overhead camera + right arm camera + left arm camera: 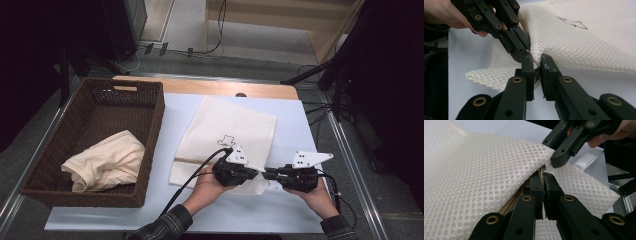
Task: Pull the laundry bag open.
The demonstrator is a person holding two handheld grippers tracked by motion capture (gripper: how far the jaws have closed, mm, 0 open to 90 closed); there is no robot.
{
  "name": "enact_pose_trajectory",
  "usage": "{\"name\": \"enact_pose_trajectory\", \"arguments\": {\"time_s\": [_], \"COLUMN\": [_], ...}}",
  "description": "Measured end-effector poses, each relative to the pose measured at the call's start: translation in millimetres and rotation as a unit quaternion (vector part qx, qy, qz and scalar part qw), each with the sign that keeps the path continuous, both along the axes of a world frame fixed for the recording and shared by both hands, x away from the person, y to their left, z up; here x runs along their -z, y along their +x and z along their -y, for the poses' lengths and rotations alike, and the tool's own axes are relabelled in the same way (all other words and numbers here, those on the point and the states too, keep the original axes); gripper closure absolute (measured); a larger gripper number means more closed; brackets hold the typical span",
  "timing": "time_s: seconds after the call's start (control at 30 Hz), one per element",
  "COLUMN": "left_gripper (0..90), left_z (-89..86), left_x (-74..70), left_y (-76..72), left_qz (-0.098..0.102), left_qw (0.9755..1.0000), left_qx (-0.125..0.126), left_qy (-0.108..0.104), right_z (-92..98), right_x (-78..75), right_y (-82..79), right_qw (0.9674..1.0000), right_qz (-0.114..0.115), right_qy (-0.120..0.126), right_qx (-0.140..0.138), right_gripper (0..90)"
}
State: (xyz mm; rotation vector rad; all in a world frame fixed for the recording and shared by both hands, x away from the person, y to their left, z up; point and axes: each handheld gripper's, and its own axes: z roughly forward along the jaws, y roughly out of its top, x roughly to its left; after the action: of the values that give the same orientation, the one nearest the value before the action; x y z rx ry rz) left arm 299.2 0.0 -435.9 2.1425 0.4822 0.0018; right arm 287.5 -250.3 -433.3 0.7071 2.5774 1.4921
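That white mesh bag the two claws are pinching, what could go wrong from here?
Both the left gripper and the right gripper pinch the mesh bag at its zipper edge, almost touching each other. Pulling apart might tear the fine mesh or jam the zipper. One grip may slip off the thin fabric.

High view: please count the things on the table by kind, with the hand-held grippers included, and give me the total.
Wicker basket: 1
Mesh bag: 1
Cream cloth lying in the basket: 1
Hand-held grippers, left hand-held gripper and right hand-held gripper, both shut on the bag's near edge: 2
Total: 5
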Motion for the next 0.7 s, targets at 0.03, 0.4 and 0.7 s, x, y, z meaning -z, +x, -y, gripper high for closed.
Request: {"name": "enact_pose_trajectory", "arguments": {"time_s": [0.03,0.4,0.7], "left_gripper": [87.8,87.9,88.1], "left_z": [-0.1,-0.2,-0.7], "left_x": [0.1,0.1,3.3], "left_y": [-0.3,-2.2,-2.6], "left_qz": [-0.001,-0.007,-0.015], "left_qw": [1.0000,0.9998,0.9995], "left_qx": [0.000,0.003,0.001], "left_qy": [0.001,0.018,0.029], "right_z": [0.0,-2.5,-6.1], "right_x": [0.0,1.7,3.9], "right_y": [0.0,-2.3,-3.7], "right_qw": [1.0000,0.9999,0.9994], "right_qz": [0.000,0.002,0.003], "right_qy": [0.000,-0.017,-0.033], "right_qx": [0.000,-0.004,-0.005], "right_gripper": [83.4,83.9,84.2]}}
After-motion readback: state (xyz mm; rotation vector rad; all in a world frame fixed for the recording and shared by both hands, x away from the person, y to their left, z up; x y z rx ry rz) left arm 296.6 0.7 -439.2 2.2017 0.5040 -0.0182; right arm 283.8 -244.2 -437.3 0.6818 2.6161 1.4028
